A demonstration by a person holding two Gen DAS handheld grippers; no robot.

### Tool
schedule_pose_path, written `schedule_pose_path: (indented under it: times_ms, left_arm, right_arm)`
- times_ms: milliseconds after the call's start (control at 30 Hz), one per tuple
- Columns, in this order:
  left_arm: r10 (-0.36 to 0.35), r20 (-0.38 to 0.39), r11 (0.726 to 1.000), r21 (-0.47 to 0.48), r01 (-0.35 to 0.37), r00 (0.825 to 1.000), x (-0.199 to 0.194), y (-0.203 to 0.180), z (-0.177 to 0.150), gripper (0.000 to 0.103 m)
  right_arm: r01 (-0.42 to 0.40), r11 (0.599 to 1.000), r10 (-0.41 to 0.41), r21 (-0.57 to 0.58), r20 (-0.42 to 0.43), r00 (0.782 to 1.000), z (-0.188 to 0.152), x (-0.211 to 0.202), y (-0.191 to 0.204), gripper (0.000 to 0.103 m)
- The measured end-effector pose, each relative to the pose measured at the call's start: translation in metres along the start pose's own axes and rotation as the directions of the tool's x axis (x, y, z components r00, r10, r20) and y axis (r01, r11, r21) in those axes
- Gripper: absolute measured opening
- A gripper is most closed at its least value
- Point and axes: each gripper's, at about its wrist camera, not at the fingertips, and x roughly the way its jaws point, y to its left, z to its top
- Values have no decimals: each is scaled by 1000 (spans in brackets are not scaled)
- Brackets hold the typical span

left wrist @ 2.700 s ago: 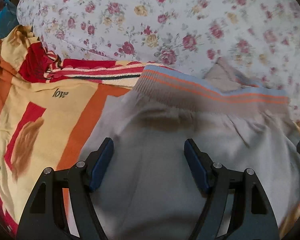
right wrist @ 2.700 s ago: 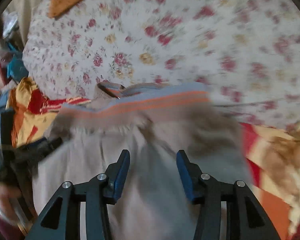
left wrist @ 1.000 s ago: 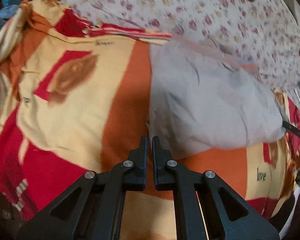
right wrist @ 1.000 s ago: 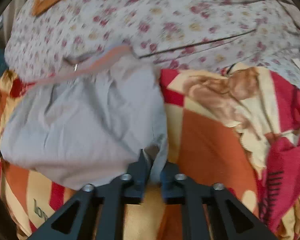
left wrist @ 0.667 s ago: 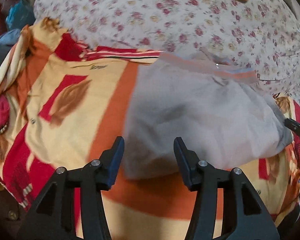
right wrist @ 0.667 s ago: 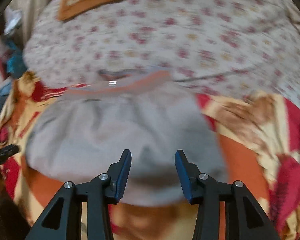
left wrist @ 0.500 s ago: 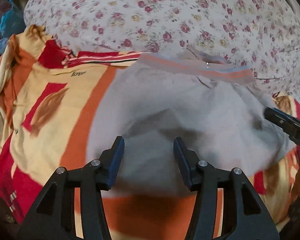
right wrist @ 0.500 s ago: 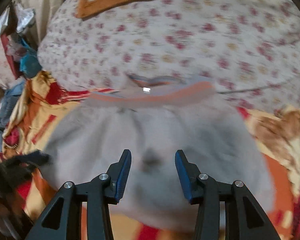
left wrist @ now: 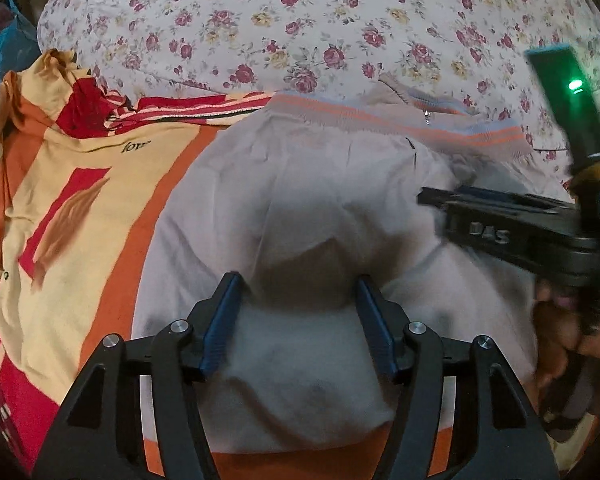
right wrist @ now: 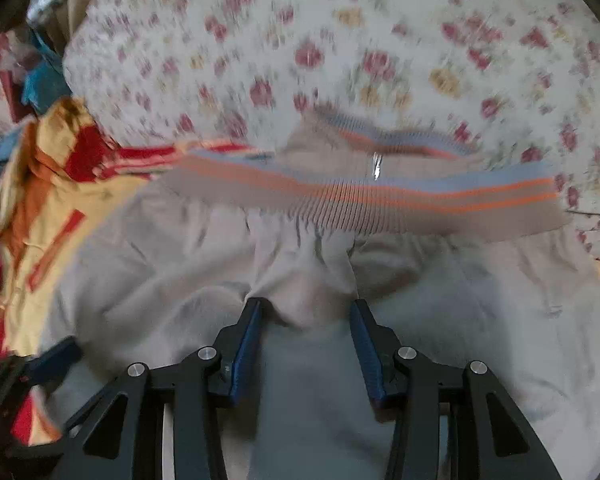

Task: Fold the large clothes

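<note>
now over the grey garment (left wrist: pixel 300 208) — folded on the orange-and-red blanket (left wrist: pixel 60 208), striped waistband (right wrist: pixel 380 196) toward the floral sheet (left wrist: pixel 300 12). left tongs (left wrist: pixel 298 300) spread, just been opening wider, cloth bunched between the blue pads, not pinched. right tongs (right wrist: pixel 305 320) parted too — pressing nothing.

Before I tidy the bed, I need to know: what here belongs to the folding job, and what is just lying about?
In the job:
- grey garment
- left gripper
- right gripper

Lying about:
- orange and red blanket
- floral sheet
- blue cloth
</note>
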Motion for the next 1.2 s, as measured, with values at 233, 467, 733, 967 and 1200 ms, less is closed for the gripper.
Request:
schedule_pose_path:
  times_ms: [233,467,733,967,1200]
  left_arm:
    - [-1,5,1000,1,1,1000,0,0,0,60]
    - [3,9,1000,-5,-3,1000,0,-1,-1,61]
    - [0,9,1000,21,0,1000,1,-1,-5,69]
    - [-8,-1,999,45,8,1000,2,-1,-7,75]
    - [-14,5,998,64,13,1000,2,-2,-13,80]
  right_arm:
    - [-12,1000,12,24,-18,1000,-2,-9,-9,47]
    - [-33,999,32,36,7,999,-24,-49,-22,49]
    - [22,1000,-22,7,-18,1000,-43,-35,-18,57]
    - [-11,999,12,50,-8,1000,-49,-34,-24,63]
    - [11,998,-10,57,-13,1000,-54,-45,-20,66]
